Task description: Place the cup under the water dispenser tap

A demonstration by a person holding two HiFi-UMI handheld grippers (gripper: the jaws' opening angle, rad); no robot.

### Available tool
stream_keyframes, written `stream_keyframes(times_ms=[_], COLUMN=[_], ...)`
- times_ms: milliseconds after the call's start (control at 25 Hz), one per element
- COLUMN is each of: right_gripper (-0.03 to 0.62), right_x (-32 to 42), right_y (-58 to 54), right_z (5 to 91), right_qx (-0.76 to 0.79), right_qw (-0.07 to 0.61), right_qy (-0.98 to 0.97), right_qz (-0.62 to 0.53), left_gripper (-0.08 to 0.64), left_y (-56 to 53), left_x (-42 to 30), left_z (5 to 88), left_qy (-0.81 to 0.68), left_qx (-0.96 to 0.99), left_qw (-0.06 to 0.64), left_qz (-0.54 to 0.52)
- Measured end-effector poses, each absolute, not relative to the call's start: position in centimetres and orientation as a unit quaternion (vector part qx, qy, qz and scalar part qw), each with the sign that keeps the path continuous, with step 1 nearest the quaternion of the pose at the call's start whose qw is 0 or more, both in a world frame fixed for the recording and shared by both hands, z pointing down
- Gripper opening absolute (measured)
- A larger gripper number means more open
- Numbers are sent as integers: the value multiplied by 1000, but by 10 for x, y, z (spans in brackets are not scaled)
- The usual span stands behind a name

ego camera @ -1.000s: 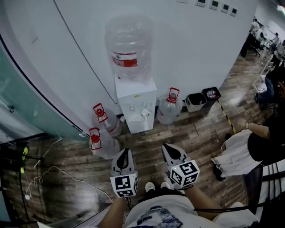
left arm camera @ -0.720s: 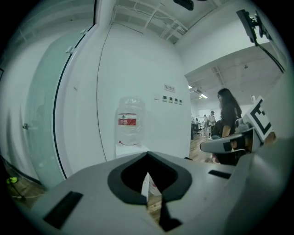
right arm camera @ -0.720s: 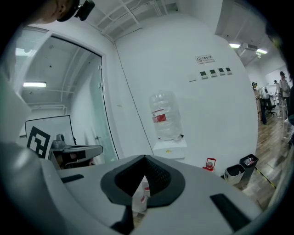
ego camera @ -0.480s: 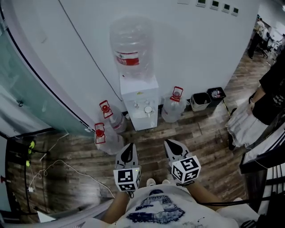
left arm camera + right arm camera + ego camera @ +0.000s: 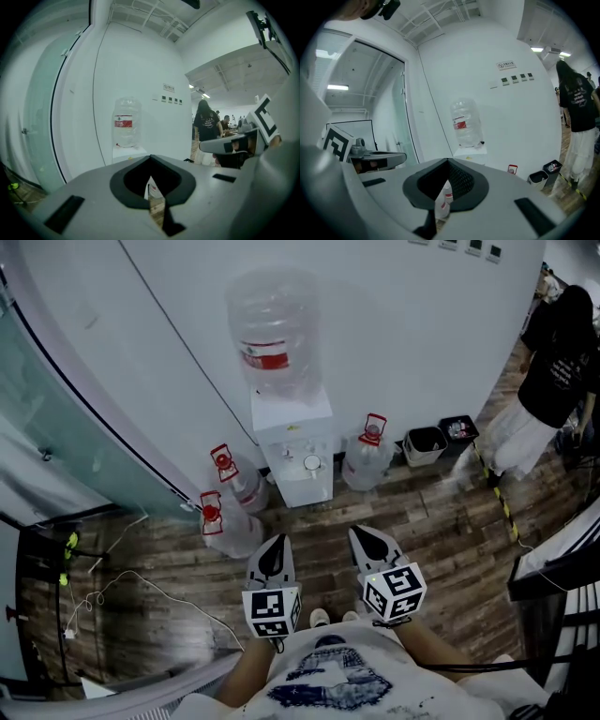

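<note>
The white water dispenser [image 5: 292, 432] stands against the curved wall with a big clear bottle [image 5: 272, 329] on top. A small white cup [image 5: 312, 463] seems to stand in its front recess, under the taps. My left gripper [image 5: 274, 545] and right gripper [image 5: 364, 538] hover side by side over the wood floor, short of the dispenser and pointing at it. Both are shut with nothing between the jaws. The left gripper view has its shut jaws [image 5: 150, 157] below the bottle [image 5: 125, 129]. In the right gripper view the shut jaws [image 5: 447, 160] sit under the bottle [image 5: 465, 123].
Spare water bottles lie on the floor left [image 5: 220, 531] and right [image 5: 367, 463] of the dispenser. Two small bins [image 5: 427, 442] stand to the right by the wall. A person [image 5: 553, 352] stands at far right. Cables [image 5: 112, 601] trail over the floor at left, beside a glass partition [image 5: 56, 427].
Both grippers have edged a little forward and up toward the dispenser, still shut. The person at the right has got up and moved off toward the far right.
</note>
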State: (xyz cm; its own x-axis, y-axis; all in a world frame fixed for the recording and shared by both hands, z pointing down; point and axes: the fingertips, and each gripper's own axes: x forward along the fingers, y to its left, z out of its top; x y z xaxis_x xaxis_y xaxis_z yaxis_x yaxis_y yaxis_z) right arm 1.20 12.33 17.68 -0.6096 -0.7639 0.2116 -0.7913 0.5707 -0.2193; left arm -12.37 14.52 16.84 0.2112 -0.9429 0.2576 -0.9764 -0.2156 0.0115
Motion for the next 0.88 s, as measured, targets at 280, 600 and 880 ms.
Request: stream_keyframes(times_ms=[280,600,880], right_gripper=[18,18,18], right_x=[12,12,6], right_y=[124,121,110], right_z=[176,182,185], right_qx=[437,440,442], right_qw=[47,54,57], right_qy=[-886,-884,-883], right_qz=[146,151,151], left_gripper=[49,49,49], left_y=[148,144,136], left_x=[-125,-124,-133], left_z=[169,173,178], left_qy=[-624,-620,-621], left_qx=[771,773,772], left_qw=[81,87,92], left_qz=[101,103,104])
